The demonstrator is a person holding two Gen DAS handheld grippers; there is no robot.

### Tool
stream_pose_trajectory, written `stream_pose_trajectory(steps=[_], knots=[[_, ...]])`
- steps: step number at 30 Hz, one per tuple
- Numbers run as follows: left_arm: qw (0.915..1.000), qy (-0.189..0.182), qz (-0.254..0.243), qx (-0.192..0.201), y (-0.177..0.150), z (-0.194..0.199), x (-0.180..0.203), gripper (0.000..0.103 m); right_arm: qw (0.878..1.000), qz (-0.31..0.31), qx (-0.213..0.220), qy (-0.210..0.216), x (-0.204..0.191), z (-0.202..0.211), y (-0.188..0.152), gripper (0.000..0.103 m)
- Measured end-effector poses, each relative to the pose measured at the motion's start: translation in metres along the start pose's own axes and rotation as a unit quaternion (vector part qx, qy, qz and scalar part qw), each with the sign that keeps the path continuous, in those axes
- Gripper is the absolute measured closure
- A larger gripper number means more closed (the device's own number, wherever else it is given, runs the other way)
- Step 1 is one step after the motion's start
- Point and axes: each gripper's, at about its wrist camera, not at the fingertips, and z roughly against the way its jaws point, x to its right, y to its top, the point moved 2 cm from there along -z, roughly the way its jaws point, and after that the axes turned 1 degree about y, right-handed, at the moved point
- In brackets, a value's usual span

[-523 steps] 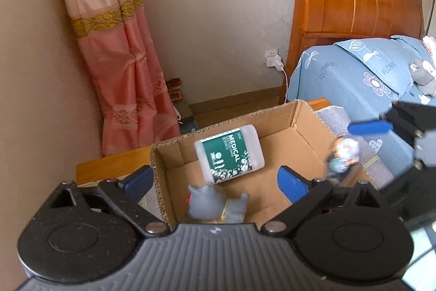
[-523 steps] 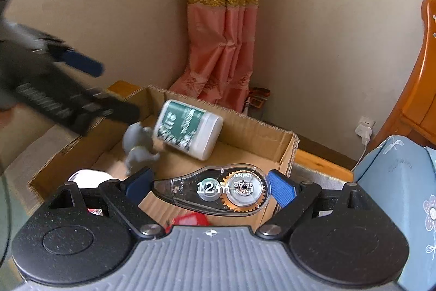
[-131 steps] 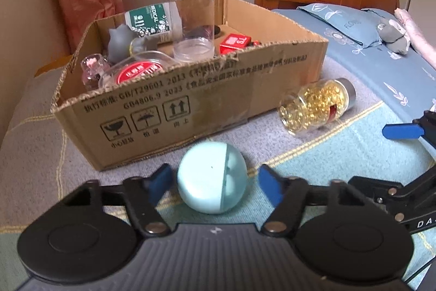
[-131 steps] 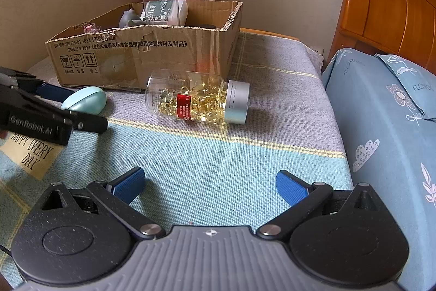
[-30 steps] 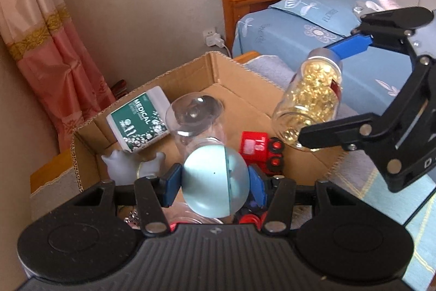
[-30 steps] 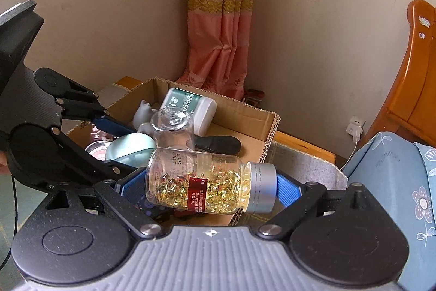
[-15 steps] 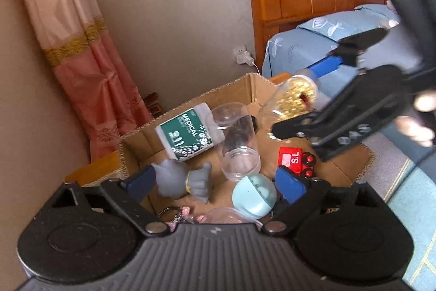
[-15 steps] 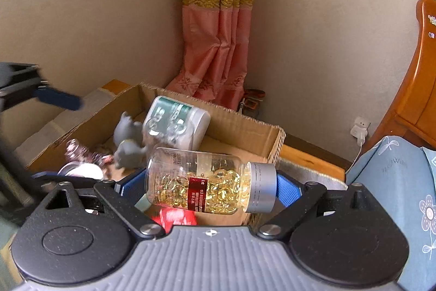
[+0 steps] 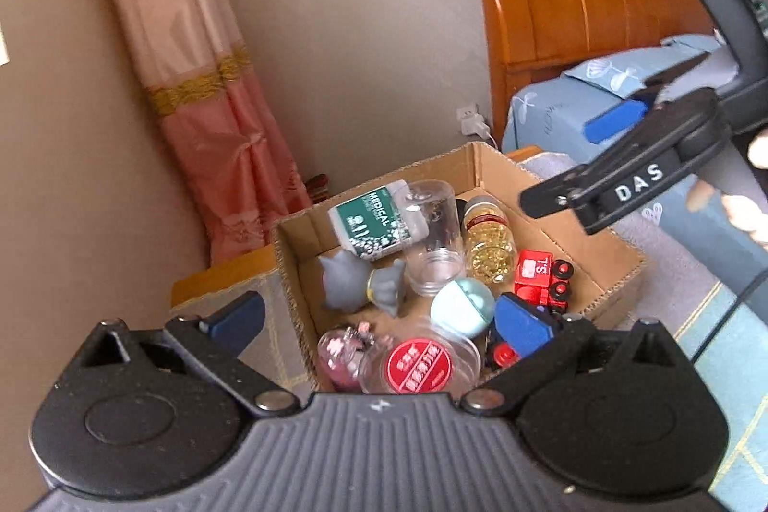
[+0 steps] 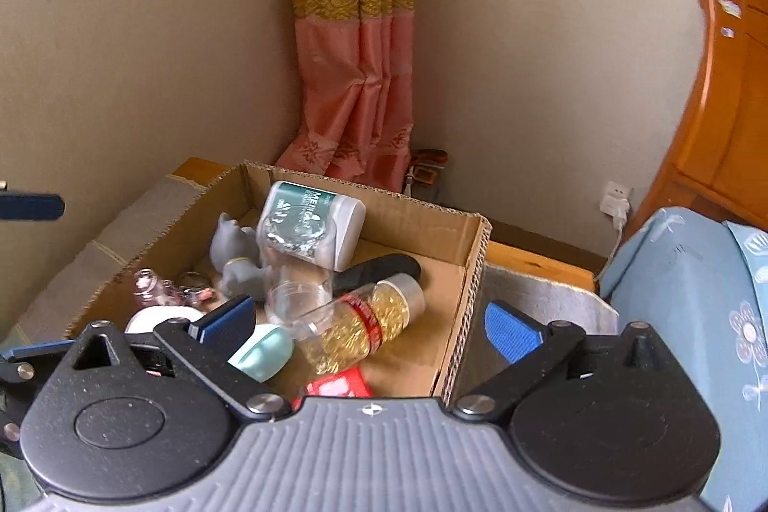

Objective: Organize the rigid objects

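Note:
A cardboard box (image 9: 499, 164) (image 10: 473, 253) sits on the bed and holds the objects. The bottle of yellow capsules (image 9: 487, 241) (image 10: 365, 327) lies in it beside a clear jar (image 9: 432, 233) (image 10: 297, 272). The pale blue egg (image 9: 462, 307) (image 10: 261, 351) lies near the front. A green-labelled white bottle (image 9: 377, 219) (image 10: 312, 219), a grey figurine (image 9: 357, 281) (image 10: 233, 255) and a red toy train (image 9: 540, 277) lie there too. My left gripper (image 9: 379, 320) is open and empty above the box. My right gripper (image 10: 367, 327) is open and empty above the box; its fingers (image 9: 614, 123) show in the left wrist view.
A red-lidded round tub (image 9: 417, 365) and a pink keychain (image 9: 343, 349) (image 10: 158, 286) lie at the box's near end. A wooden headboard (image 9: 576, 13) and blue pillow (image 10: 686, 296) are to the right. A pink curtain (image 10: 355, 80) hangs in the corner behind.
My right gripper has opened and let the capsule bottle drop into the box. Both grippers have drawn back and up from the box.

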Motion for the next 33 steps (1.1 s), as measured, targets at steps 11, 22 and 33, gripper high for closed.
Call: stream_pose_trajectory(steps=[11, 22, 33], knots=[[0.9918, 0.074, 0.104, -0.009, -0.032, 0.049, 0.005, 0.001, 0.995, -0.042, -0.015, -0.087, -0.039, 0.067, -0.047, 0.0], [0.9851, 0.094, 0.126, -0.069, -0.053, 0.064, 0.024, 0.001, 0.985, -0.117, -0.034, -0.122, -0.071, 0.093, -0.111, 0.0], [0.9842, 0.111, 0.126, -0.056, -0.045, 0.082, 0.027, 0.001, 0.984, -0.113, -0.001, -0.14, -0.078, 0.123, -0.107, 0.0]])
